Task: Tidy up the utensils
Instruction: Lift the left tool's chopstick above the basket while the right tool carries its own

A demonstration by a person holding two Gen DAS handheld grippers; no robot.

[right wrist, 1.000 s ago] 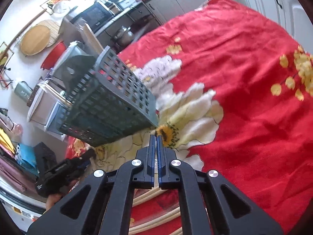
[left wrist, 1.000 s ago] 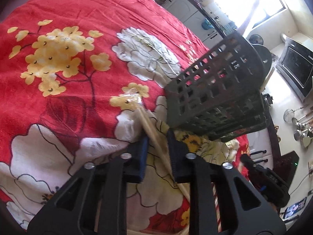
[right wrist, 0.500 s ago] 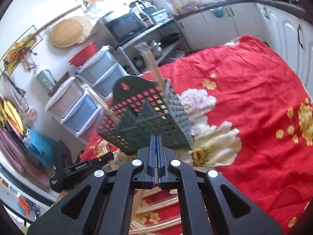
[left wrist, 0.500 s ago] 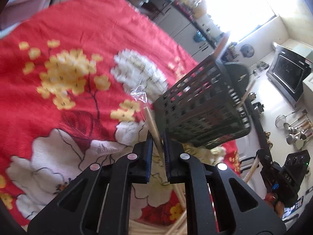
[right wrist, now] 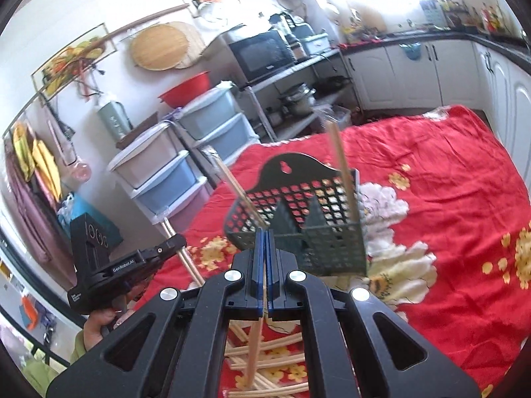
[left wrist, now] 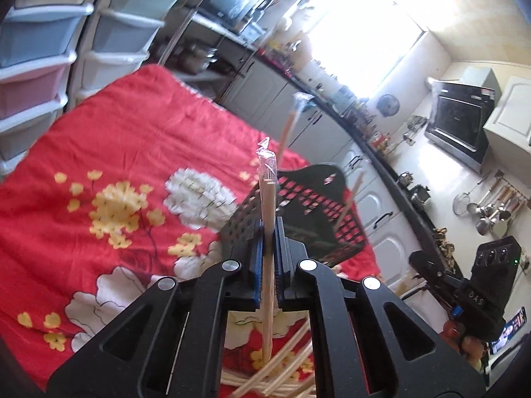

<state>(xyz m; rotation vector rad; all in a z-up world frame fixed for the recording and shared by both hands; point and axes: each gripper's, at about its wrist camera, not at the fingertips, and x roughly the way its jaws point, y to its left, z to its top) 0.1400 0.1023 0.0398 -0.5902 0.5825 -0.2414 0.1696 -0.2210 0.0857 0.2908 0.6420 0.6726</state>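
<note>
My left gripper [left wrist: 269, 229] pinches a wrapped chopstick [left wrist: 268, 195] between its blue pads, and its jaws are closing on it. The stick stands upright in front of the dark perforated basket [left wrist: 308, 225]. My right gripper [right wrist: 265, 232] is shut on another thin chopstick [right wrist: 255, 345], which hangs down between its arms. The basket [right wrist: 332, 248] stands on the cloth just beyond it with two wrapped chopsticks upright inside. Several loose chopsticks [right wrist: 275, 348] lie in a pile below both grippers. Each gripper shows in the other's view, left gripper [right wrist: 179, 241] and right gripper [left wrist: 415, 260].
A red flowered cloth [left wrist: 116, 139] covers the table. Stacked plastic drawers [right wrist: 172, 179] stand past its far edge, and white kitchen cabinets [right wrist: 415, 73] run along the back wall. A person's hand [right wrist: 99, 321] holds the left gripper's handle.
Both grippers have risen off the cloth and tipped up, each carrying a chopstick. The left jaws narrowed onto their stick. More of the kitchen shows above the basket.
</note>
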